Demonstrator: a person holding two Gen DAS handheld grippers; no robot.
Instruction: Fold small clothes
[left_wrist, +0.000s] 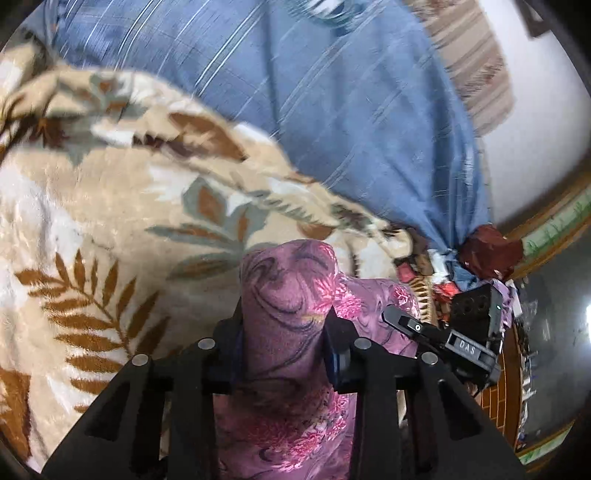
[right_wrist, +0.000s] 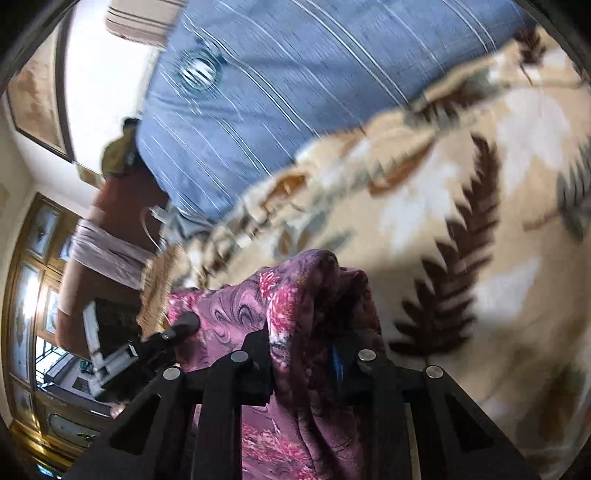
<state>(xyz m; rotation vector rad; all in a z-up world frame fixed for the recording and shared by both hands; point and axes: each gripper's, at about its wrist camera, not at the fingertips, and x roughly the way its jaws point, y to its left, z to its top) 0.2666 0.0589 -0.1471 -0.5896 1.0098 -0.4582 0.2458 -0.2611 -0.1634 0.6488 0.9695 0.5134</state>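
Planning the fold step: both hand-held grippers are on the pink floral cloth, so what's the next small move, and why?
Probably lift both together and draw them apart. The left hand-held gripper and right hand-held gripper each pinch a bunched fold of the pink floral cloth above the leaf-print blanket; it needs spreading flat first.

A bed carries everything here, covered by a plush cream blanket (left_wrist: 110, 229) printed with brown fern fronds, grey-green leaves and white patches. In the left wrist view the blanket fills the left and centre of the frame; in the right wrist view it (right_wrist: 461, 206) fills the right side and centre. Lying on the bed beyond the blanket is a large blue pillow with thin pale stripes (left_wrist: 332, 110), taking up the upper middle of the left wrist view and the upper centre of the right wrist view (right_wrist: 277, 92). The blanket's rumpled edge runs diagonally just against the pillow's lower side in both views
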